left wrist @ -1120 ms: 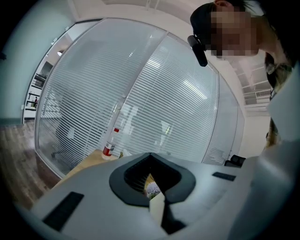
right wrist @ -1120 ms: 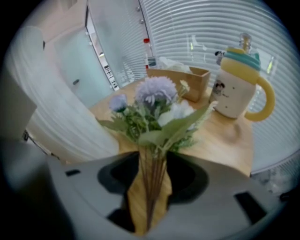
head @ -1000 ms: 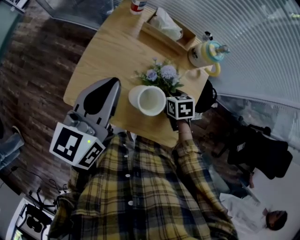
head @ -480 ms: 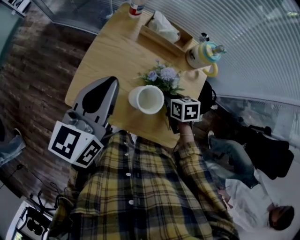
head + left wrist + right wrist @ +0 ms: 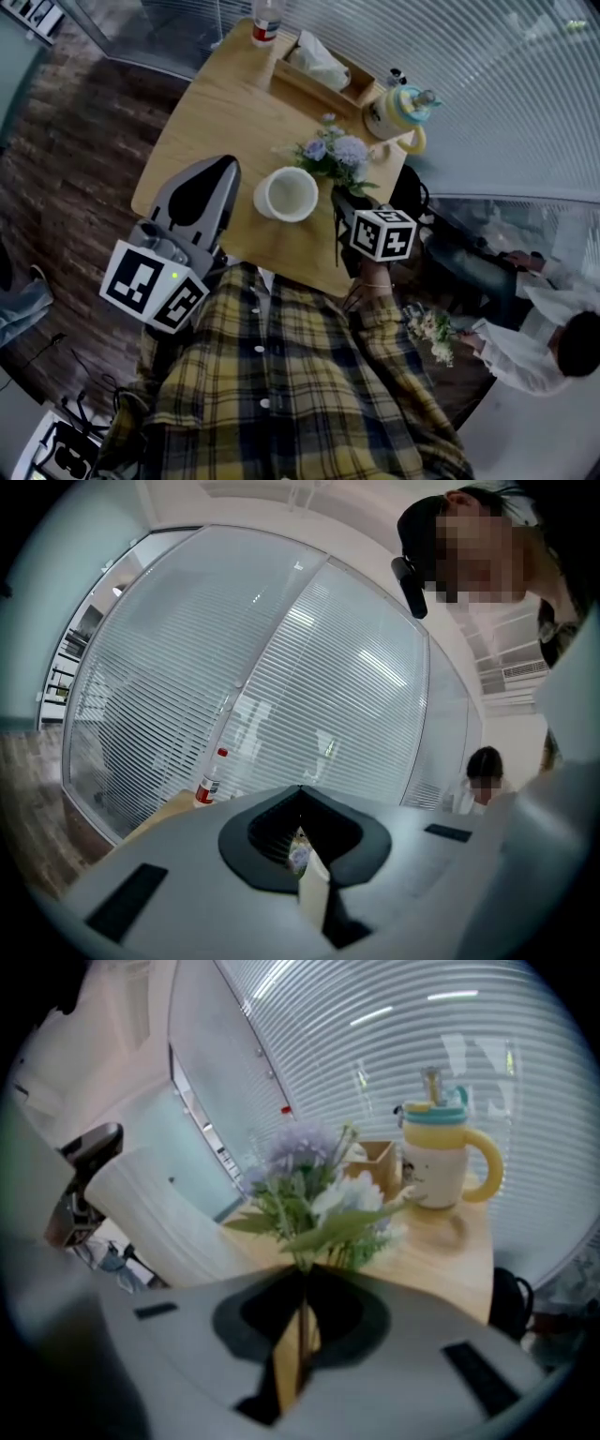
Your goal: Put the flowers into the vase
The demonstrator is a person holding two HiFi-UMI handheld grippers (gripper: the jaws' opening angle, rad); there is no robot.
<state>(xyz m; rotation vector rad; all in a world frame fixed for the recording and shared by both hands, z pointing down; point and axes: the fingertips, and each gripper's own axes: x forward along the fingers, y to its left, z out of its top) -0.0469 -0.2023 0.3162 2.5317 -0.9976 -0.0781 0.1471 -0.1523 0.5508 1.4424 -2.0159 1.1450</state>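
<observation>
Artificial flowers (image 5: pixel 336 155), lilac and white heads with green leaves: just beside the white vase (image 5: pixel 289 194), on its far right side, not in it. Stems clamped in the right gripper (image 5: pixel 339 199), whose jaws have just been closing onto them.

Vase: upright on the wooden table (image 5: pixel 216 103), mouth open and empty.

Left gripper (image 5: pixel 223 165): left of the vase, jaws drawn together, holding nothing.

Beyond the vase: cream mug with yellow handle and teal lid (image 5: pixel 398 111); wooden tissue box (image 5: pixel 319 67); red-labelled bottle (image 5: pixel 266 21).
</observation>
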